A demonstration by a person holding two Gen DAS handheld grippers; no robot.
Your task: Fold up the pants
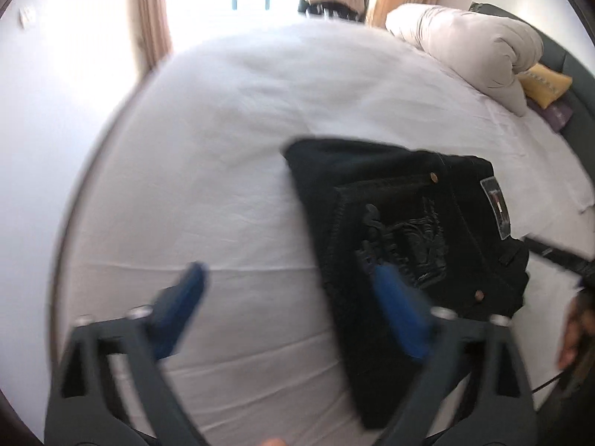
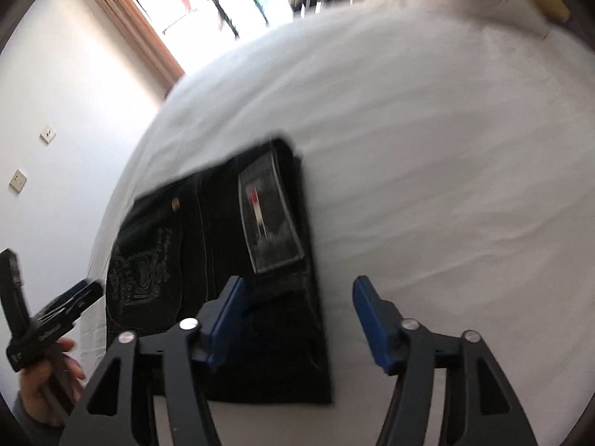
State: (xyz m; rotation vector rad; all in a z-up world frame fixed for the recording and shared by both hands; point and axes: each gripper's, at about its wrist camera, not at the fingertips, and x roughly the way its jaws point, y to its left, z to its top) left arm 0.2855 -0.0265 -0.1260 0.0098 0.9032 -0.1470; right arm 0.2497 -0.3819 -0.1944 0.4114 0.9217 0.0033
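Left wrist: folded pants (image 1: 390,223) on bed (image 1: 223,130).

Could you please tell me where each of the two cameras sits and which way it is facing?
Left wrist: on the left tool, angled down across the bed toward the window; open blue fingers show.
Right wrist: on the right tool, angled down likewise; open fingers, plus the left hand.
Shared: the folded black pants, bed, window.

The black denim pants (image 1: 401,223) are seen folded into a compact rectangular stack, laid flat on the white bed sheet (image 1: 230,119). A back pocket with pale embroidery and copper rivets is turned upward, and a grey waistband patch (image 2: 269,215) is shown on top.
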